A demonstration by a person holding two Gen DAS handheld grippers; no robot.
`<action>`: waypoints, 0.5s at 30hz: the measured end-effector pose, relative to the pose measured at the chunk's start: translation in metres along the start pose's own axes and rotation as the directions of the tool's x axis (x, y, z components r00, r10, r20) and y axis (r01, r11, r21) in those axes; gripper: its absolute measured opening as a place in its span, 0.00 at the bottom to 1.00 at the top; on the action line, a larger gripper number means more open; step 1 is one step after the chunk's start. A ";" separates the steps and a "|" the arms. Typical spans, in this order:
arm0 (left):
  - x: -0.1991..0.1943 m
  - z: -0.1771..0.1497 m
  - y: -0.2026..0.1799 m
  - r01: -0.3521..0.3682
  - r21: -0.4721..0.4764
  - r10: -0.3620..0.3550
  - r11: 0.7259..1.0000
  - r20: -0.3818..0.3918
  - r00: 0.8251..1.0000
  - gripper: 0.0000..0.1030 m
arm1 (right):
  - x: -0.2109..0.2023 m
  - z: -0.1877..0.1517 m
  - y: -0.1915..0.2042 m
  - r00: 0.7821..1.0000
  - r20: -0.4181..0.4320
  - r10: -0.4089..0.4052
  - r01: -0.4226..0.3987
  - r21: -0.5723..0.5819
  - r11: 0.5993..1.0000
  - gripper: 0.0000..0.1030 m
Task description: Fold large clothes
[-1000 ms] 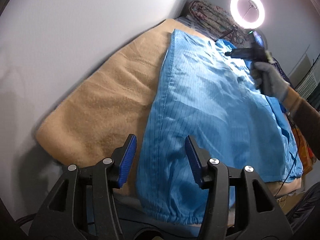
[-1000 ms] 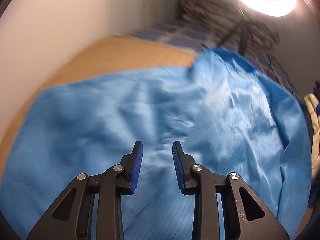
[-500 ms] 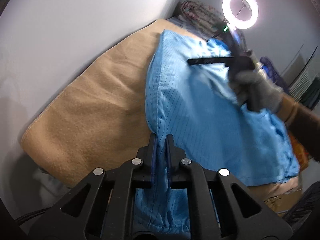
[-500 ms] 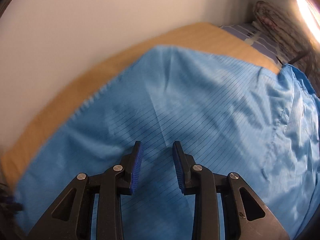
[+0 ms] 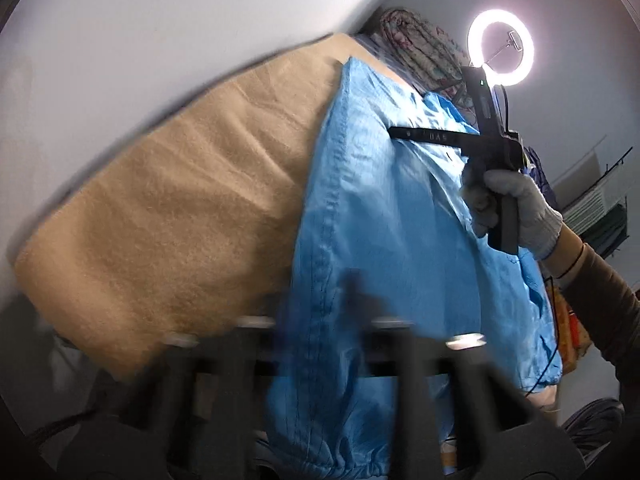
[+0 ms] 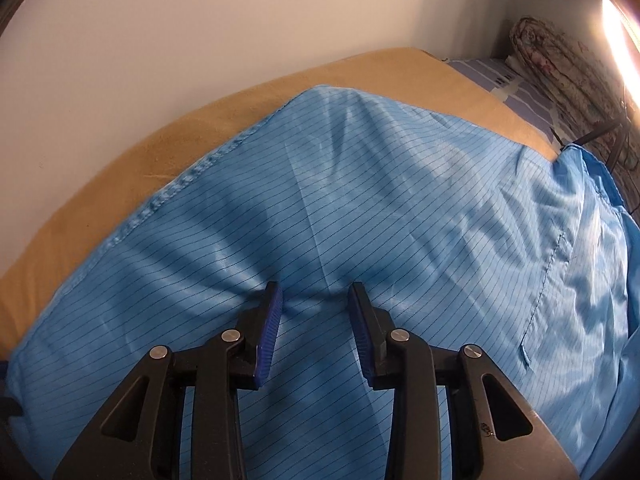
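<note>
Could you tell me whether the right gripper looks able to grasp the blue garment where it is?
Probably yes: the right gripper presses into the garment, its jaws opening with only cloth between them.

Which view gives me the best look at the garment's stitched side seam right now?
The right wrist view. There the blue garment is sharp, and its stitched side seam runs clearly along the tan blanket. The left wrist view shows that seam too, but motion-blurred, and its lower stretch runs behind the smeared left gripper.
</note>
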State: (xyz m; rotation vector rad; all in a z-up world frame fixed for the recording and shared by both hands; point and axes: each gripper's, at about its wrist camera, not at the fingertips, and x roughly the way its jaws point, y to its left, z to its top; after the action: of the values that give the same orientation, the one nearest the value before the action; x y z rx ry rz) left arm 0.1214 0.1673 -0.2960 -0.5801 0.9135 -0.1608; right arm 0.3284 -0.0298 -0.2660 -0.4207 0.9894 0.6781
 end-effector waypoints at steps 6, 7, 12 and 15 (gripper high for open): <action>-0.015 -0.001 -0.034 -0.019 0.107 0.010 0.994 0.081 0.997 0.03 | 0.006 0.014 -0.021 0.997 -0.054 0.048 -0.043 0.074 0.996 0.39; -0.018 -0.001 -0.040 -0.030 0.133 0.018 0.991 0.093 0.995 0.03 | 0.007 0.019 -0.029 0.996 -0.063 0.070 -0.063 0.108 0.992 0.40; -0.020 -0.003 -0.052 -0.034 0.171 0.017 0.985 0.103 0.995 0.02 | -0.002 0.043 -0.039 0.971 -0.029 0.235 -0.215 0.310 0.926 0.56; -0.023 -0.006 -0.058 -0.048 0.200 0.026 0.979 0.112 0.993 0.02 | 0.000 0.059 -0.024 0.956 -0.034 0.291 -0.262 0.351 0.899 0.56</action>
State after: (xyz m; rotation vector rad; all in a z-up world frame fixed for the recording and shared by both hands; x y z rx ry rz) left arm 0.1083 0.1250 -0.2515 -0.3787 0.7907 -0.1848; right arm 0.3816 -0.0110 -0.2360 0.0016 1.2380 0.7290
